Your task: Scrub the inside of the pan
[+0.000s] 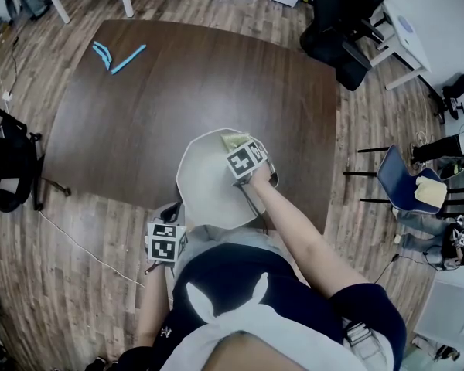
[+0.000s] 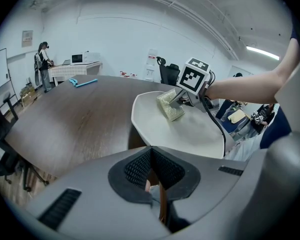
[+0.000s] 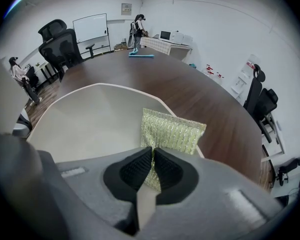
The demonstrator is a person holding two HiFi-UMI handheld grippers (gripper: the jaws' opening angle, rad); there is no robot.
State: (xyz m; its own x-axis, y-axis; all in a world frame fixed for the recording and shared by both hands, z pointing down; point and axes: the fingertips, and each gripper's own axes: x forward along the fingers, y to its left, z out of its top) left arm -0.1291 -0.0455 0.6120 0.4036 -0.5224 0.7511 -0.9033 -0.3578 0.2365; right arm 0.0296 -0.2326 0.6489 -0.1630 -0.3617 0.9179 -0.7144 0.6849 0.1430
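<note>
A: Where is the pan (image 1: 205, 185) at this moment?

B: It stands on the bench (image 1: 139, 107), at the near edge, just in front of the person. The left gripper (image 2: 151, 156) is at its near-left side. Its fingers are narrow, pressed on a thin brown strip. I judge this strip is the handle (image 2: 161, 200), but only a little of it shows.

A: And the right gripper (image 3: 153, 154)?

B: It reaches over the pan and points steeply down. Its fingers are almost together and they pinch one edge of the sponge (image 3: 172, 131), a yellow-green one. The sponge touches the inside of the pan by the far rim, and one corner seems to reach past the rim.

A: So how far along is the scrubbing?

B: I think it is under way, because the sponge is already inside and against the surface. How much is done, I cannot say. The inside looks pale and even, with no foam, no water and no dirt that I can make out, so no scrubbed part shows apart from the rest.

A: What is left, then?

B: In my judgement, the wide middle of the floor and the near and left walls, which lie well apart from the sponge now.
</note>
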